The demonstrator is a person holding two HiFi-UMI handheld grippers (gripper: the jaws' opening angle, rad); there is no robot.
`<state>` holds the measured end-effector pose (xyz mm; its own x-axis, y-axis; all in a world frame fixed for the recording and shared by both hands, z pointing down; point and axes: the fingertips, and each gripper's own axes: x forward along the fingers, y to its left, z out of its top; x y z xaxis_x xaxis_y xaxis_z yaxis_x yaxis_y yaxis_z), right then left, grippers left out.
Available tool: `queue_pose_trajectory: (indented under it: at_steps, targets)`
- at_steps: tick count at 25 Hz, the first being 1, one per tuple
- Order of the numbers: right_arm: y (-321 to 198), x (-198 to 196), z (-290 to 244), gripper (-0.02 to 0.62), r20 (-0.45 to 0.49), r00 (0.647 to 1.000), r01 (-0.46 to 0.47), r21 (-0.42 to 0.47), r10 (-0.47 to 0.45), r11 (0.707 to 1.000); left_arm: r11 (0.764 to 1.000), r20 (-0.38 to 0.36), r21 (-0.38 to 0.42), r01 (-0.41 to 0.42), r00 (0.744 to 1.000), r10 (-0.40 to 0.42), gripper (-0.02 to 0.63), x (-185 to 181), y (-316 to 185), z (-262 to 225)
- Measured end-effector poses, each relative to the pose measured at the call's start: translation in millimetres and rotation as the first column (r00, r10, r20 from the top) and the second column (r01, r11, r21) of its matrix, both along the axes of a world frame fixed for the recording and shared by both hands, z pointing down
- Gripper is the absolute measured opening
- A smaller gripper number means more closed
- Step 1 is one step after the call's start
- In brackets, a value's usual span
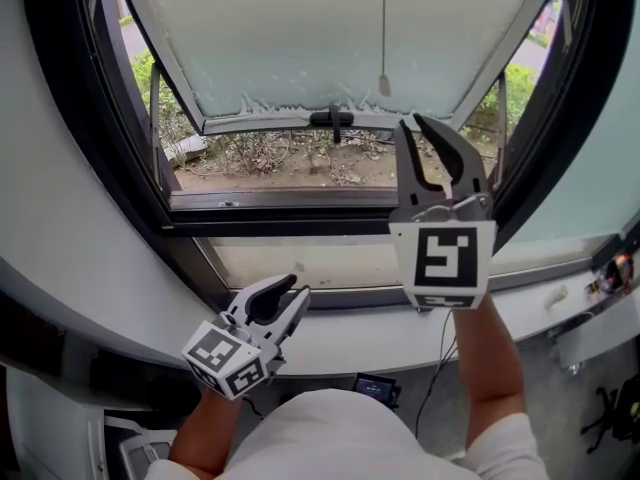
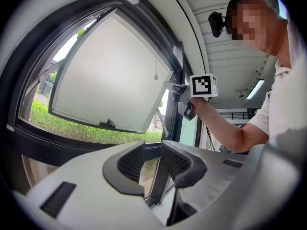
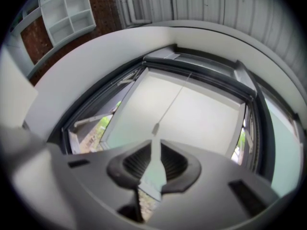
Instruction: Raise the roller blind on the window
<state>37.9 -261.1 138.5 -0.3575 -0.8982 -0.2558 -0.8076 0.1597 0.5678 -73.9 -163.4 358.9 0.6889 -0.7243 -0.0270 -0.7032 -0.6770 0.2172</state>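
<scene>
A thin pull cord hangs in front of the frosted, outward-tilted window sash (image 1: 300, 38), ending in a small pull (image 1: 383, 85). My right gripper (image 1: 409, 120) is raised to just below and right of that pull. In the right gripper view the pull (image 3: 155, 128) hangs just beyond the tips of the gripper (image 3: 156, 145). Its jaws stand a narrow gap apart with nothing between them. My left gripper (image 1: 297, 288) is low by the sill, open and empty (image 2: 152, 152). The left gripper view also shows the pull (image 2: 155, 75) and the right gripper's marker cube (image 2: 204, 86). I cannot make out the blind roll itself.
The sash has a dark handle (image 1: 333, 120) on its lower edge. A dark window frame (image 1: 280, 223) surrounds it, with a white sill (image 1: 370, 328) beneath. Dry ground and plants (image 1: 290, 158) lie outside. Cables and a small device (image 1: 375, 386) are below the sill.
</scene>
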Motion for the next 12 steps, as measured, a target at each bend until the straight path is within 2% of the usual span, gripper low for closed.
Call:
queue_pose_trajectory:
  at_steps: [6, 12]
  targets:
    - [2, 3, 25, 0.064, 0.009, 1.000, 0.008, -0.056, -0.007, 0.998, 1.000, -0.007, 0.007, 0.009, 1.000, -0.009, 0.121, -3, -2, -4]
    - [-1, 8, 58, 0.064, 0.077, 0.997, 0.037, -0.157, -0.025, 0.987, 1.000, -0.012, -0.004, 0.006, 1.000, -0.006, 0.121, -3, -1, 0]
